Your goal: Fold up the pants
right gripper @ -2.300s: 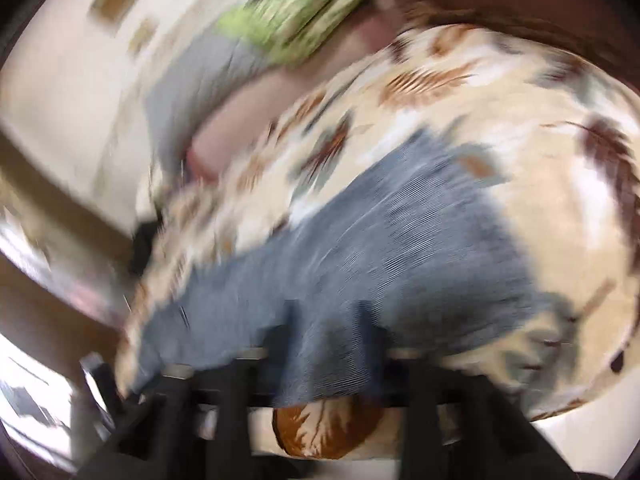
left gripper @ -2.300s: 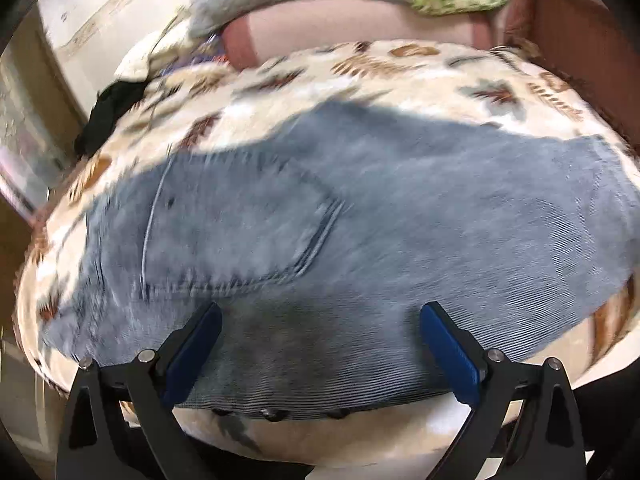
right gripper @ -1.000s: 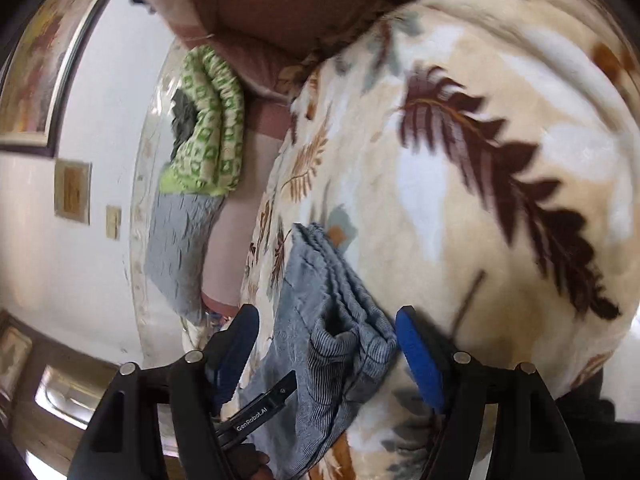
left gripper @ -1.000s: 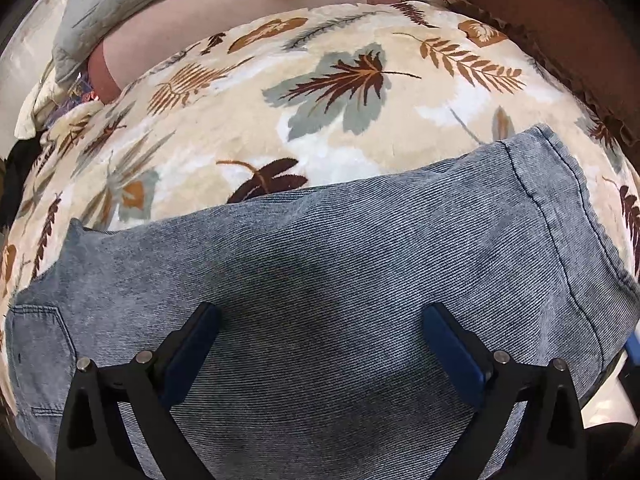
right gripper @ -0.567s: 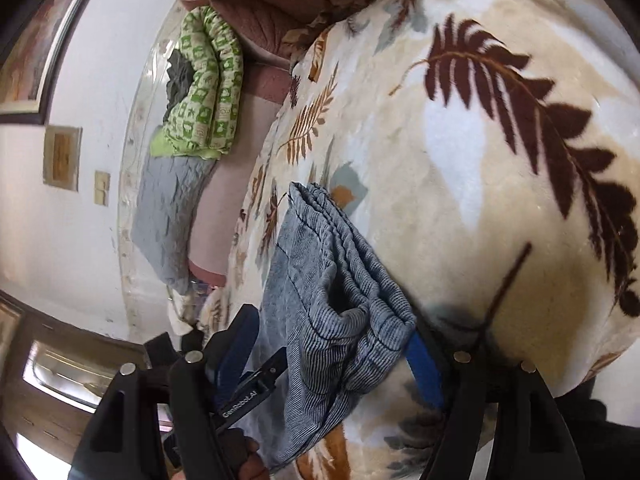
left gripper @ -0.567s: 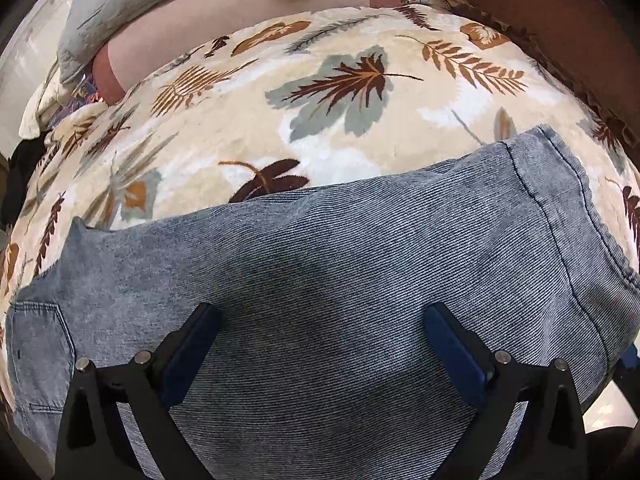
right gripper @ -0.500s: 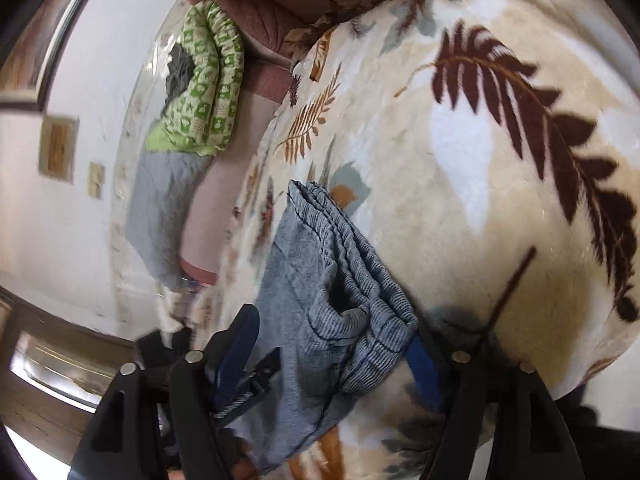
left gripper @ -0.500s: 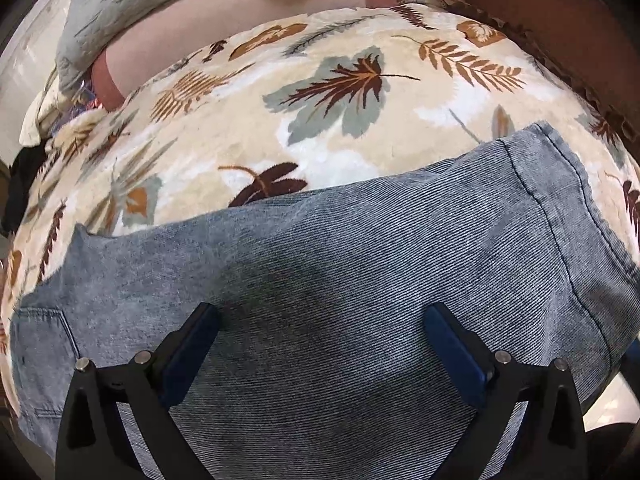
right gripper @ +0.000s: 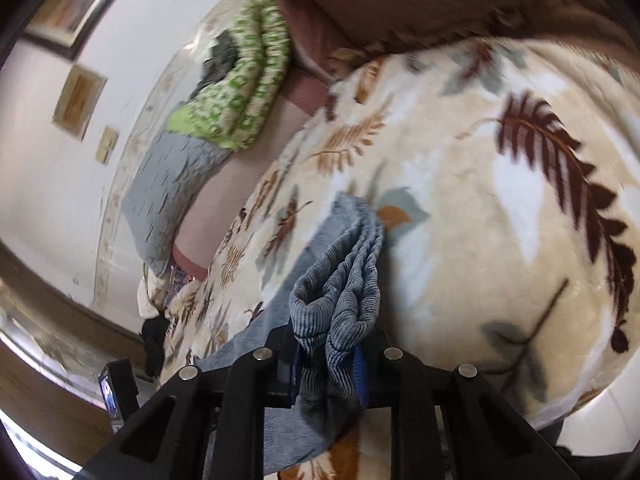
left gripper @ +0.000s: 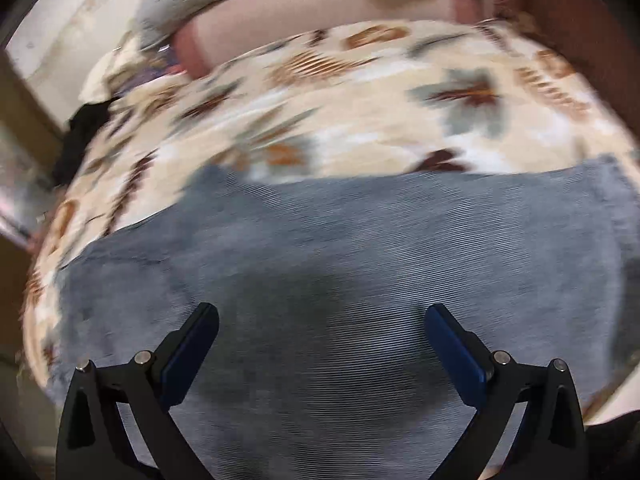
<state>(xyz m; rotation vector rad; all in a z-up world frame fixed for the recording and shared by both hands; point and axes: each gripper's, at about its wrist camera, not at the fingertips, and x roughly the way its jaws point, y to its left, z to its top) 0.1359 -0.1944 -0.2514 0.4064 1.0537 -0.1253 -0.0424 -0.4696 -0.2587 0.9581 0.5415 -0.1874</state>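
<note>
Grey-blue corduroy pants (left gripper: 340, 264) lie spread flat across a leaf-print blanket (left gripper: 360, 120). In the blurred left wrist view my left gripper (left gripper: 322, 332) hovers over the middle of the cloth, jaws wide apart, with nothing between its blue pads (left gripper: 452, 344). In the right wrist view my right gripper (right gripper: 326, 360) is closing on the bunched hem end of the pants (right gripper: 340, 296). Several layers of the cloth stand up between the blue pads, which press on them, lifted off the blanket (right gripper: 500, 220).
At the head of the bed lie a rolled green patterned blanket (right gripper: 240, 92), a grey pillow (right gripper: 168, 184) and a pink bolster (left gripper: 320, 12). A brown headboard (right gripper: 440, 0) runs behind. Dark clothing (left gripper: 80, 136) hangs at the bed's left edge. Pictures (right gripper: 78, 100) hang on the white wall.
My right gripper's jaws have drawn together on the bunched pants end and lifted it. My left gripper has swung across the pants, so more of the bed's left side shows, now blurred.
</note>
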